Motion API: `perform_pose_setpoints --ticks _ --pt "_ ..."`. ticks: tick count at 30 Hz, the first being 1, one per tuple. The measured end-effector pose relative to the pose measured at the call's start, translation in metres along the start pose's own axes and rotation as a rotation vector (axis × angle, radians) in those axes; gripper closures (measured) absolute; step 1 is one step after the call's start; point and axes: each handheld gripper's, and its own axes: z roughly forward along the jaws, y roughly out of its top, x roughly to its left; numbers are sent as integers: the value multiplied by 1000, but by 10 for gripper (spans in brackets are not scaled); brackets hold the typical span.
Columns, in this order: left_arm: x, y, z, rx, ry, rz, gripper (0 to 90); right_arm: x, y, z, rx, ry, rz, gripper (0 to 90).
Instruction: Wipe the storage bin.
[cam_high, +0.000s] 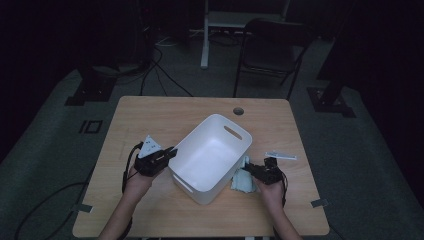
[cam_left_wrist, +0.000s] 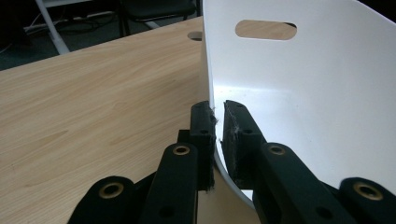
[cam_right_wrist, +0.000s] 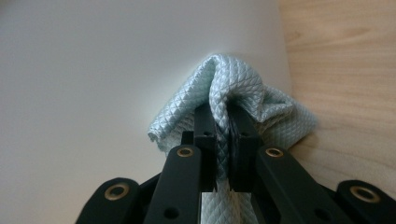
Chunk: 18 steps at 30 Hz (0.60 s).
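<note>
Cloth (cam_right_wrist: 233, 88), pale mint and quilted in tiny diamonds, is pinched in my right gripper (cam_right_wrist: 223, 122) at lower right of the high view, against the smooth white plastic bin (cam_high: 212, 150). My left gripper (cam_left_wrist: 217, 122) clamps the bin's thin curved rim. I judge the next move is lifting the cloth over the wall.

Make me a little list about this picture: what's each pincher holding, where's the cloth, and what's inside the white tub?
left gripper: shut on the rim of the white tub
right gripper: shut on a fold of the pale blue cloth
cloth place: outside the tub, against its wall, on the wooden table
inside the tub: nothing to see
tub handles: slot cut in the far wall
also on table: a small flat light strip right of the tub
</note>
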Motion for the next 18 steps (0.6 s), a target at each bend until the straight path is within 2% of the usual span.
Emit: perform_pose_setpoints --ticks 5,16,18 --pt "0 0 0 -4 6 -10 828 -5 -4 6 26 -8 19 843" --pt "-2 0 1 -9 20 -22 828 -8 -11 13 60 -31 5 840" --pt "-3 0 1 -8 24 -25 828 -8 -11 13 62 -23 18 840"
